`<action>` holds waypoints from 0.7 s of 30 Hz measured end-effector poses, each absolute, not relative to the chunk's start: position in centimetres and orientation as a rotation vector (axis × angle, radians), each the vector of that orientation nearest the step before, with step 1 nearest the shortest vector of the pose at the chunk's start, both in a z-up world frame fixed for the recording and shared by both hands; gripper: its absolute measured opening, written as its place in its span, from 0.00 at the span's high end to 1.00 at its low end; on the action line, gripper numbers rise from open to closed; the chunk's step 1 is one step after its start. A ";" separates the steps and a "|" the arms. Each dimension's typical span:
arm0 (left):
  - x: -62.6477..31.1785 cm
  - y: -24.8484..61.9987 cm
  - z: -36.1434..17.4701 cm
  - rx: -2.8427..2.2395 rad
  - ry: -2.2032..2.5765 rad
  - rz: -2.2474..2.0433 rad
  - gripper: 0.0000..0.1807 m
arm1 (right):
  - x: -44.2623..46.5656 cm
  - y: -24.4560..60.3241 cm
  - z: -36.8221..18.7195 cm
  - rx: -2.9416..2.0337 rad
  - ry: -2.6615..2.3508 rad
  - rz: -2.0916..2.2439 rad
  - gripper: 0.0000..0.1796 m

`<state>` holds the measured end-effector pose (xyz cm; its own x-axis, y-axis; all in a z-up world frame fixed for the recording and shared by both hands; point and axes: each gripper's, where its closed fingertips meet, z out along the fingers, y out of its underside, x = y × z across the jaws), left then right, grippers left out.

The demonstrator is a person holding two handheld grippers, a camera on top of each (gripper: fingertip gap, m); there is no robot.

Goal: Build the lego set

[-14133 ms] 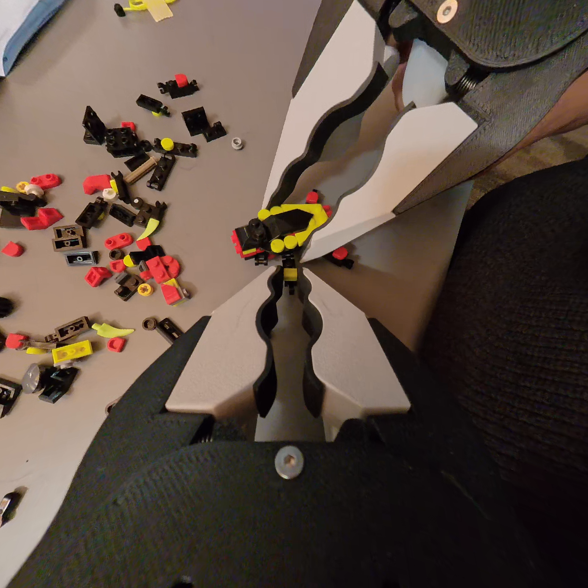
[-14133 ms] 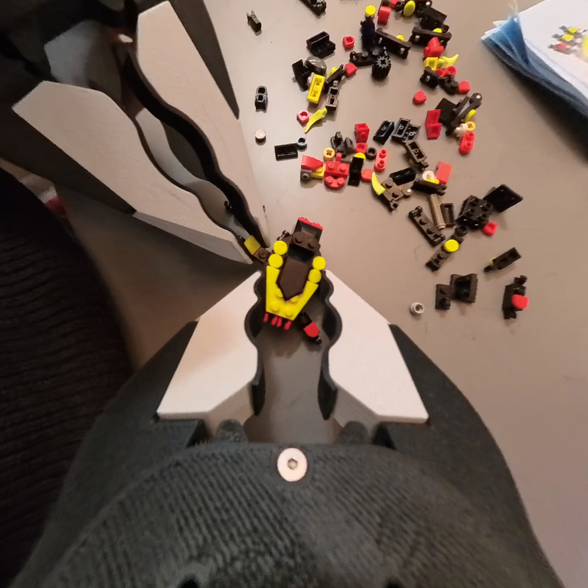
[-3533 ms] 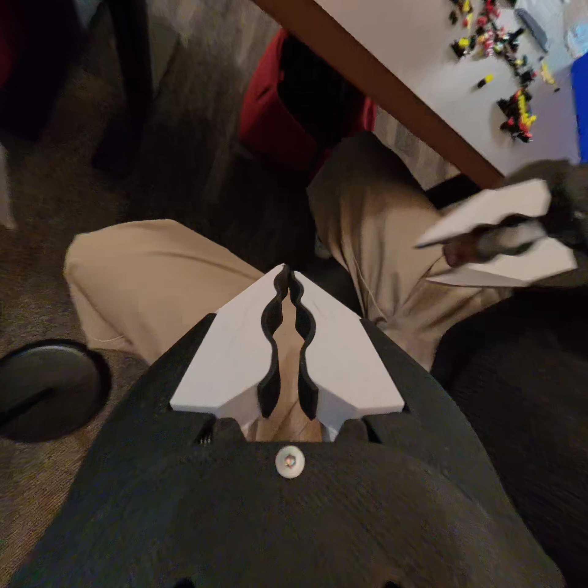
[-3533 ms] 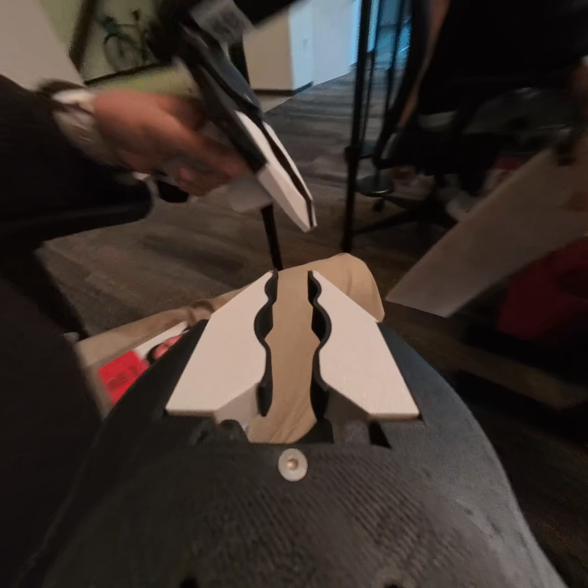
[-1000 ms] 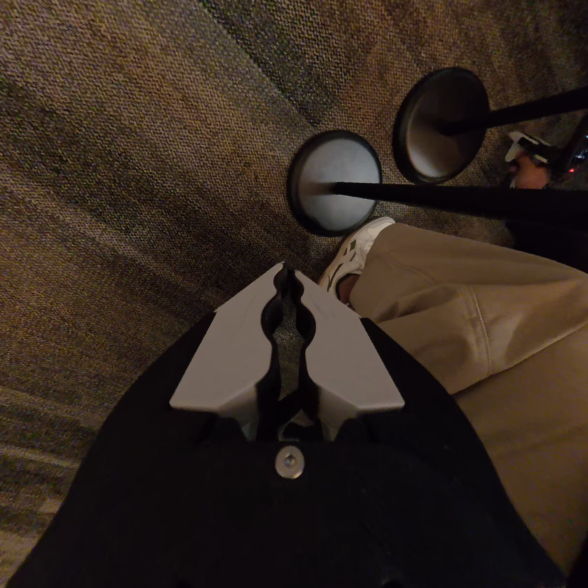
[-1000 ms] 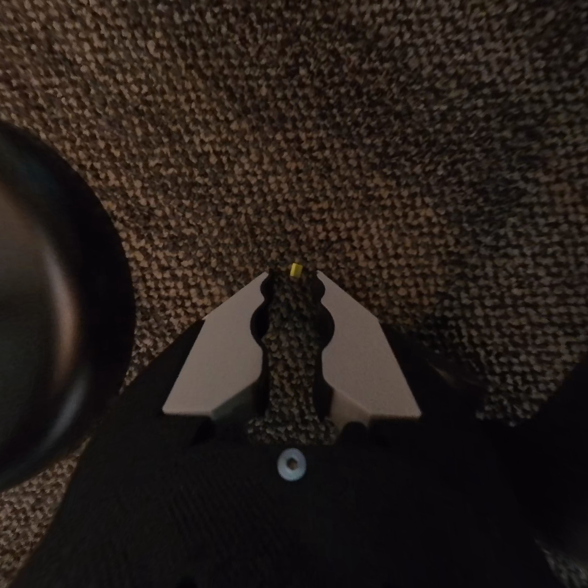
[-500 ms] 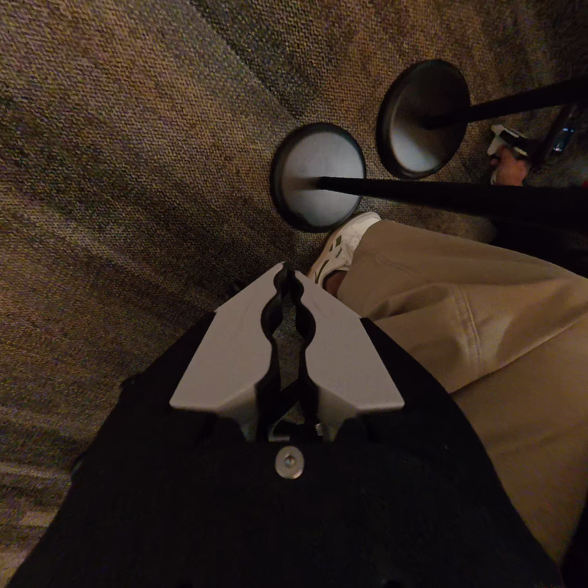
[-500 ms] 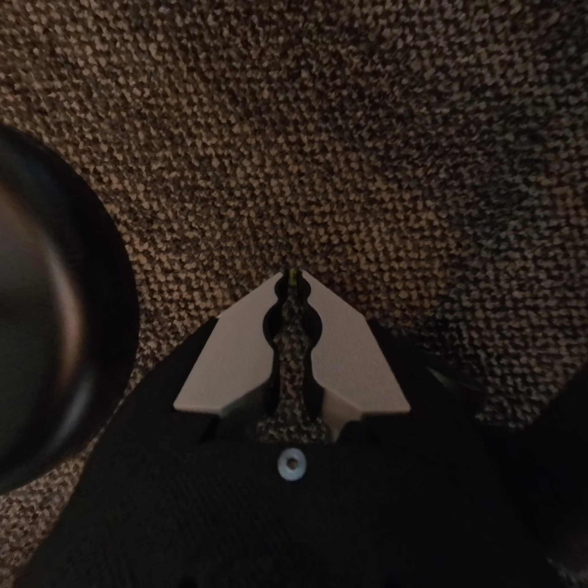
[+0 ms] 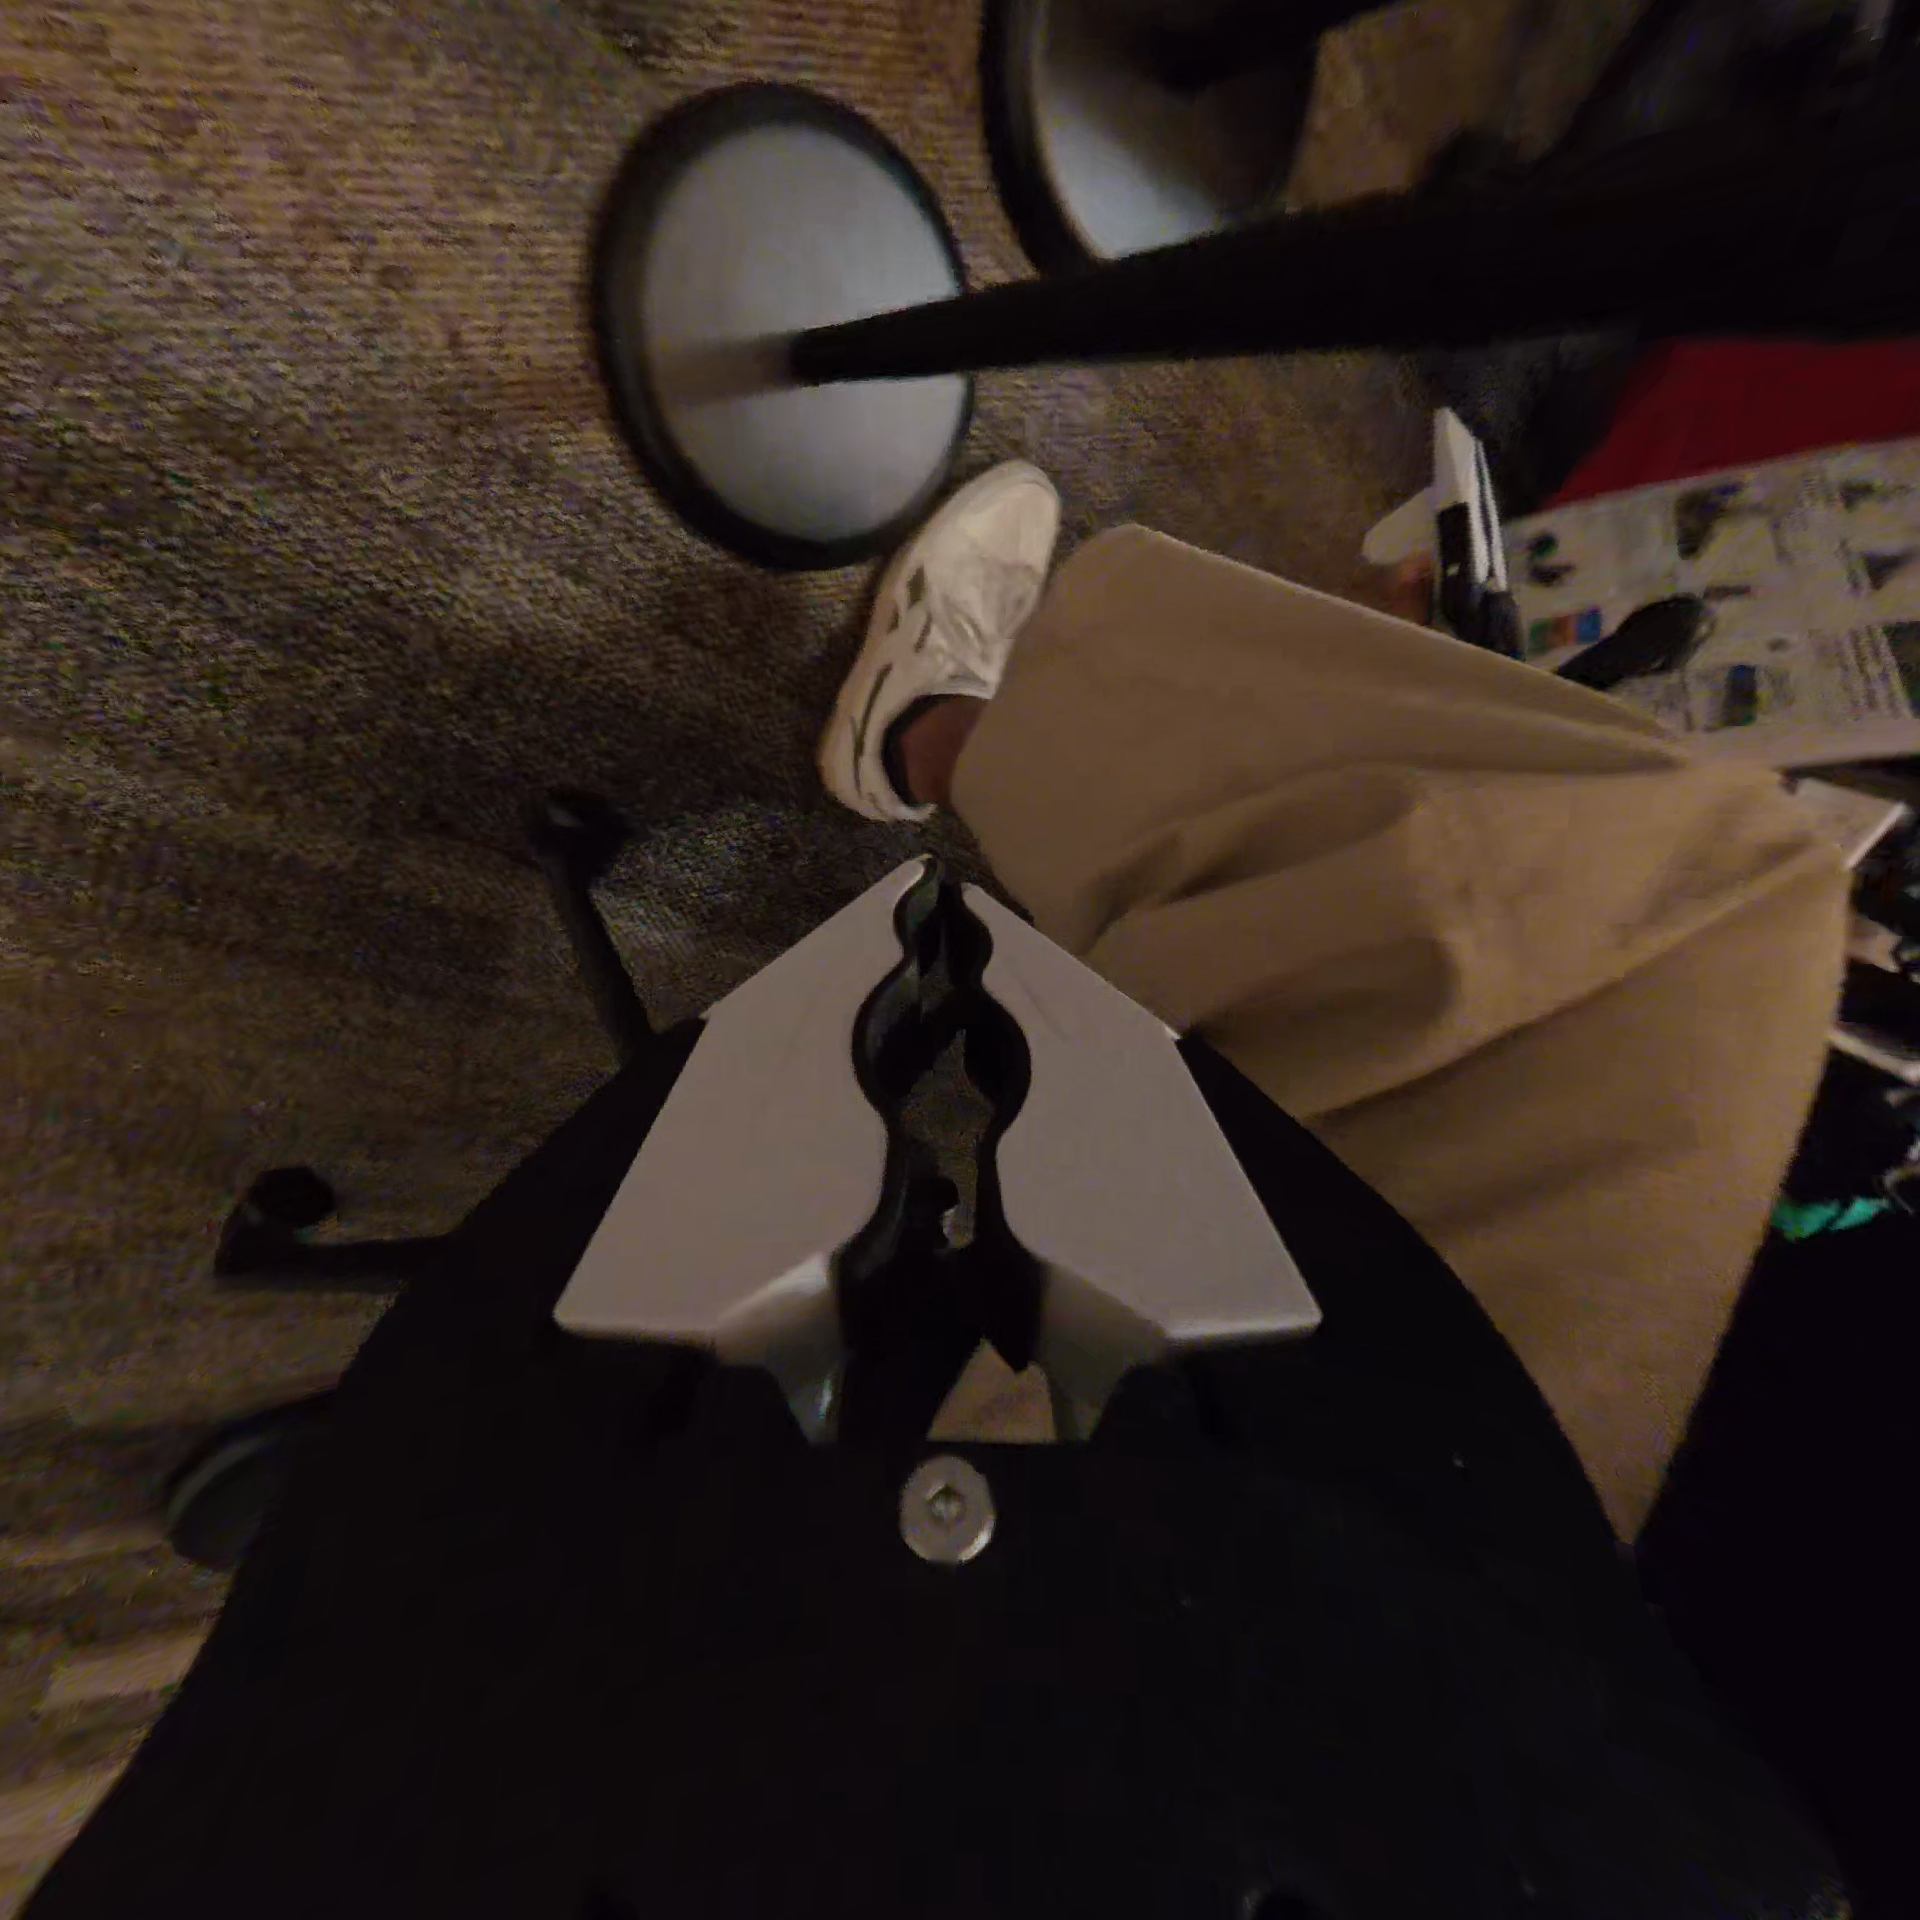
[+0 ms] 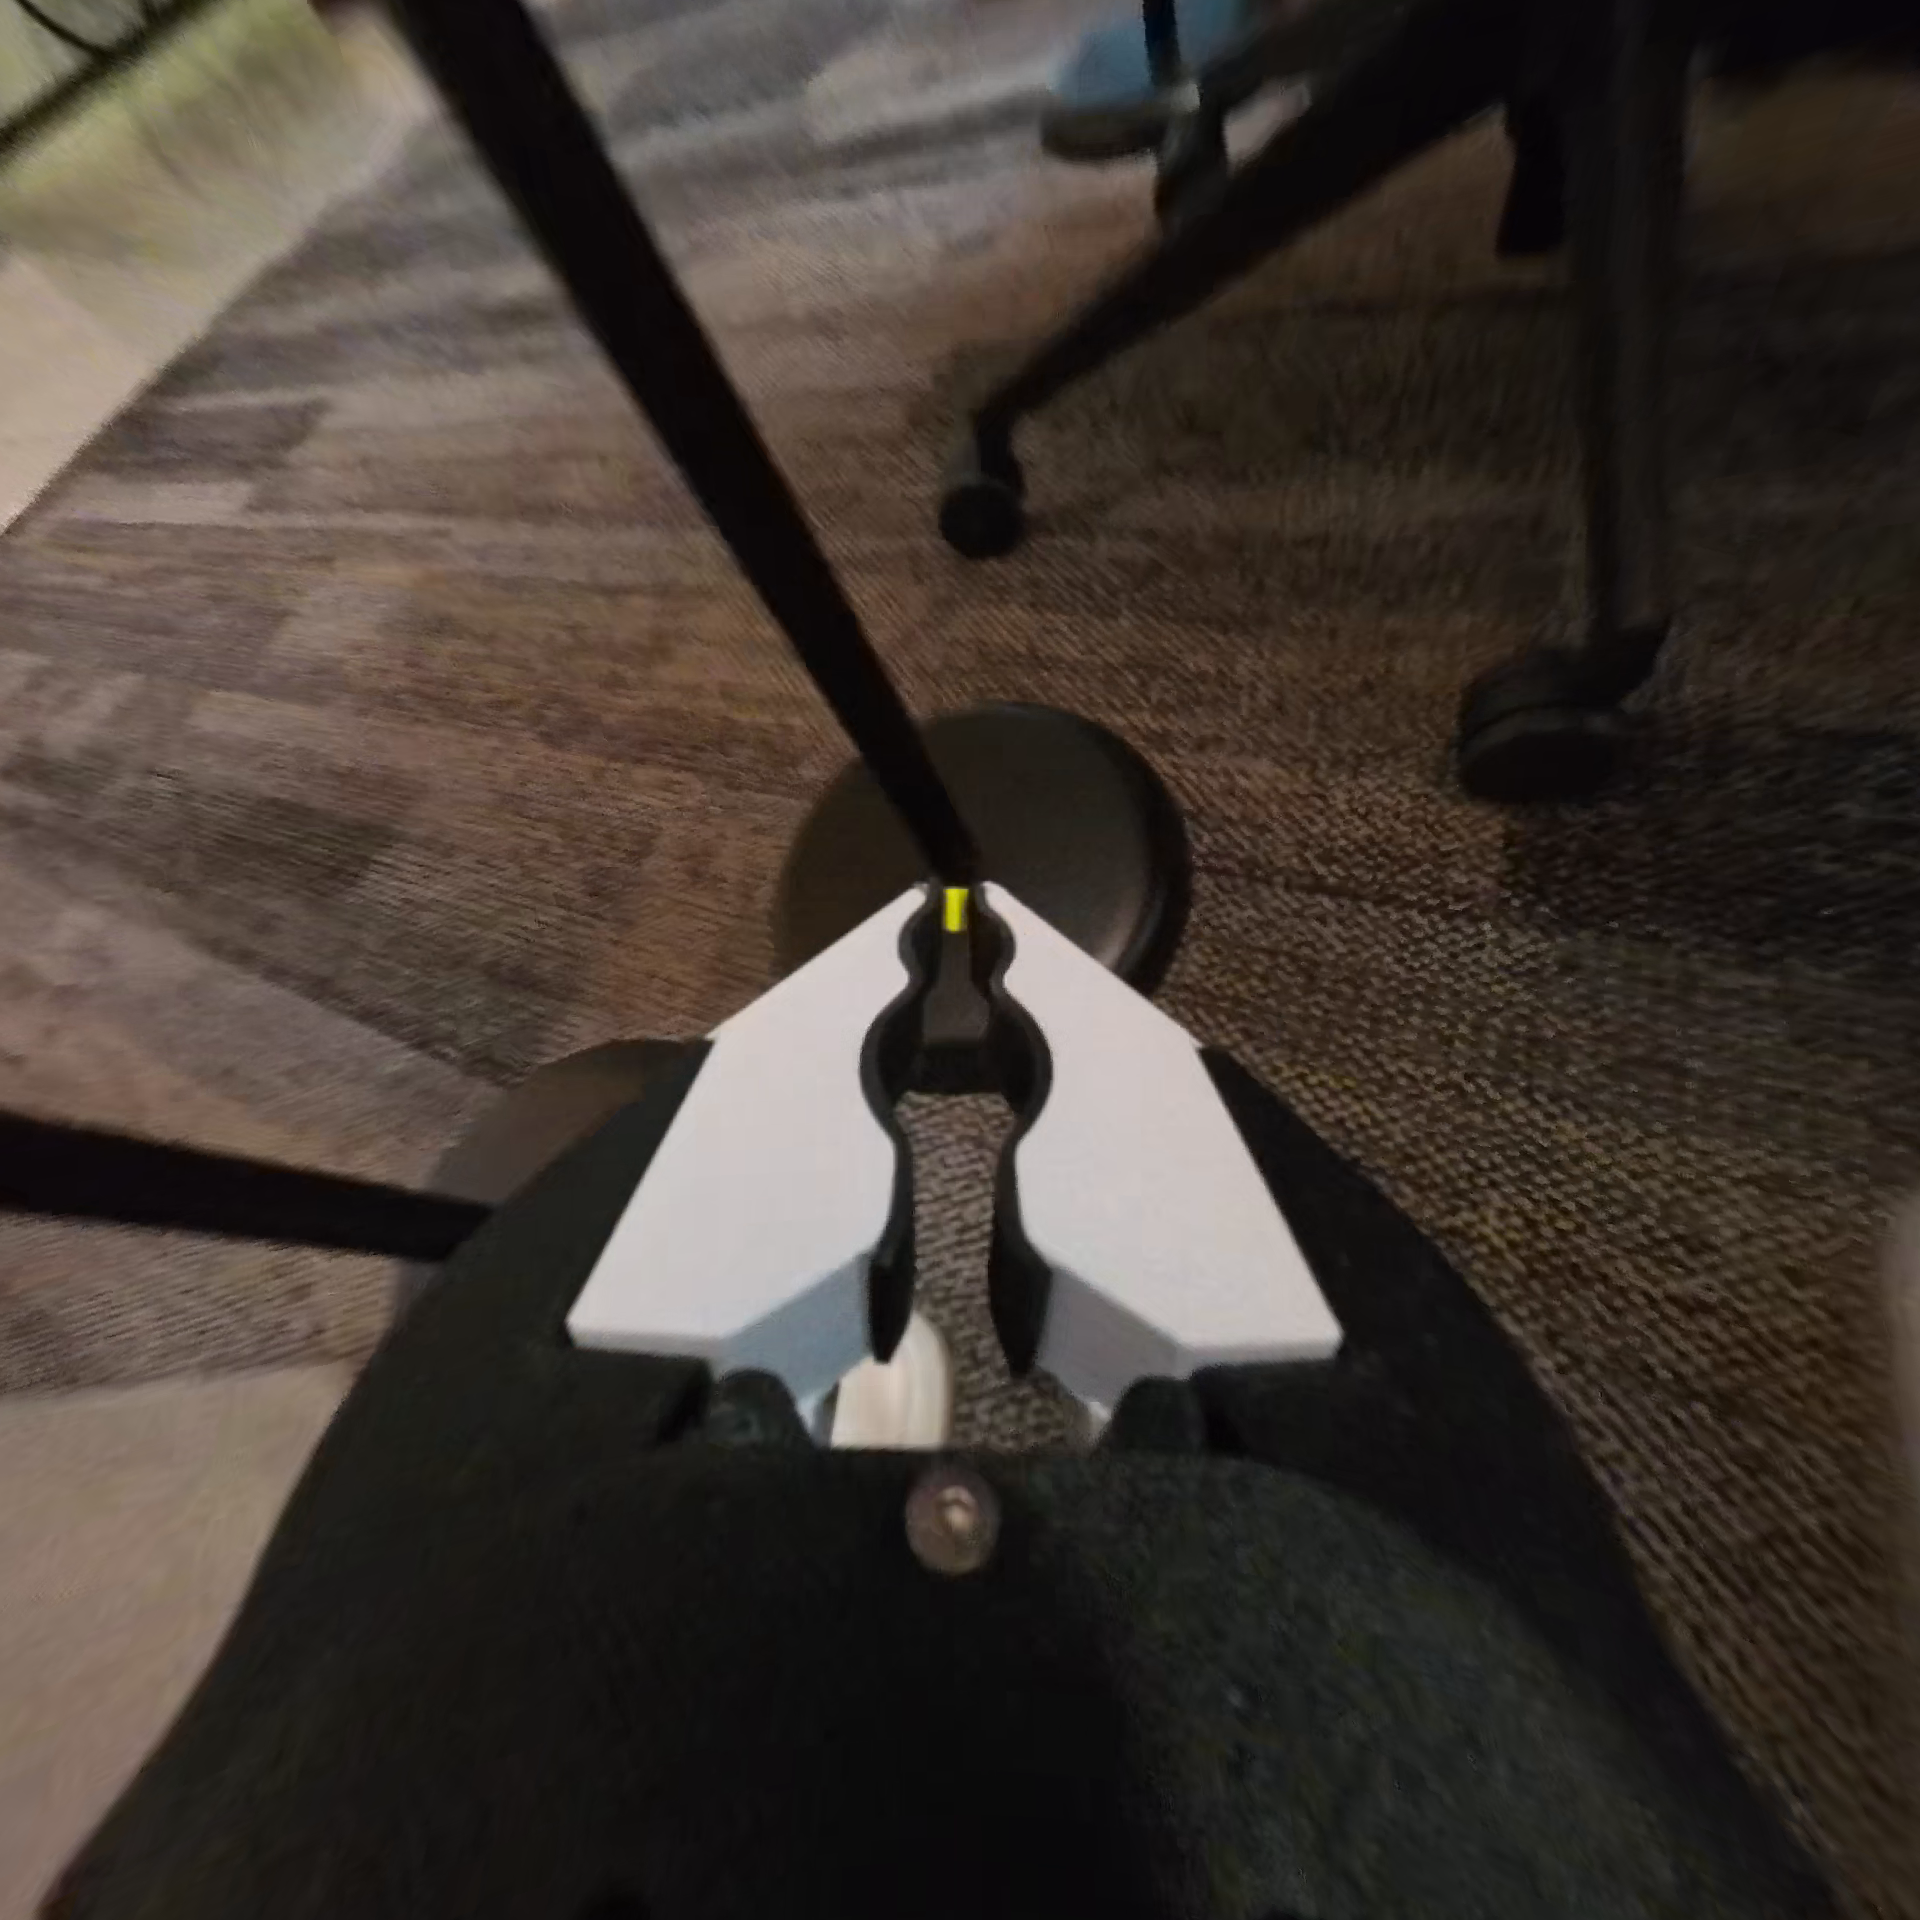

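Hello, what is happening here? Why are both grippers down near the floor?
Both grippers point at the carpet, away from the table. The right gripper is shut on a small yellow piece, pinched at its tips in front of a round black stand base. The left gripper is shut and empty, beside the person's tan trouser leg and white shoe.

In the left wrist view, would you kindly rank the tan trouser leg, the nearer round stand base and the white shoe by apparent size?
1. Tan trouser leg, though nearest the camera.
2. Round stand base.
3. White shoe.
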<state>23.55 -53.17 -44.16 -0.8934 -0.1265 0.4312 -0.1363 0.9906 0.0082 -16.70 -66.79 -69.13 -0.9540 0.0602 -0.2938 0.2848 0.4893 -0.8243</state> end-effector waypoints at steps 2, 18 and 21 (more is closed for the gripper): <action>21.8 -51.0 -43.5 0.116 -2.677 -0.119 1.00 | -15.3 -63.7 -63.4 0.272 2.484 -1.544 0.99; 10.7 -34.5 -26.0 -0.883 -2.039 0.002 1.00 | -7.8 -39.1 -19.4 -0.056 2.333 -2.261 0.98; 8.2 -28.9 -23.9 -1.085 -1.833 -0.028 1.00 | -8.1 -29.4 -14.7 0.030 2.458 -2.333 0.98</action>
